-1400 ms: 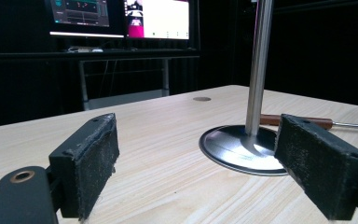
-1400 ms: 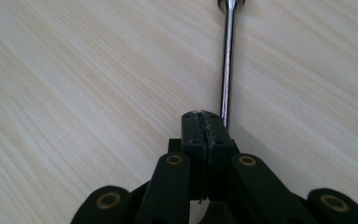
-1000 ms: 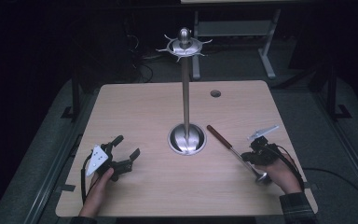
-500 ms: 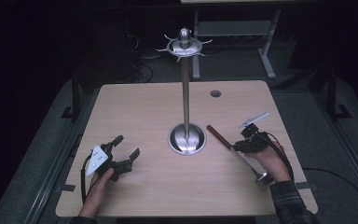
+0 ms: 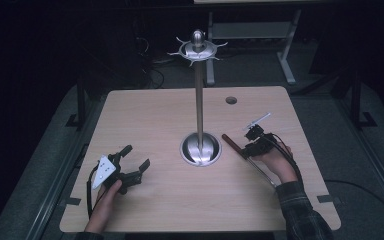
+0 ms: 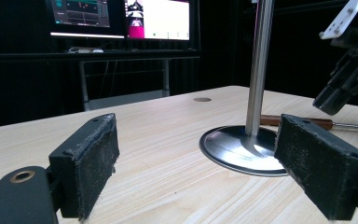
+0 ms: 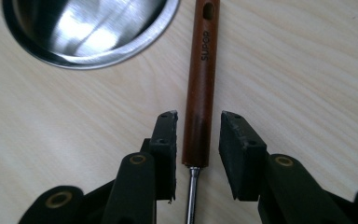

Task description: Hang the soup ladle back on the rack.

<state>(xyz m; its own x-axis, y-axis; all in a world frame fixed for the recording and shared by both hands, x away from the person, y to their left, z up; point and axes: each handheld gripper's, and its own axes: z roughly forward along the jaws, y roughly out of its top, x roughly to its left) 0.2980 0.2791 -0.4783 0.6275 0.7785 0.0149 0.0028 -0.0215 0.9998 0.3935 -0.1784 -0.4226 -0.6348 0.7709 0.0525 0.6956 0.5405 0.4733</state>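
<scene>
While counting: one stand [image 5: 200, 149], one utensil [image 7: 200, 84] flat on table [image 5: 155, 115] beside stand base. Right gripper [image 7: 198, 140] shifted up along handle, jaws just opening, astride it, ungripped. Left gripper [image 5: 130, 165] open, empty, unmoved.

The utensil's [image 7: 199, 84] thin metal stem runs down between the jaws and off the bottom edge, so its far end stays hidden.

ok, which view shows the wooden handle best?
The right gripper view: the wooden handle lies lengthwise between the right gripper jaws, its hanging hole and lettering sharp. The high view shows it small and dark beside the stand base. The left gripper view catches a low sliver behind that base.
</scene>
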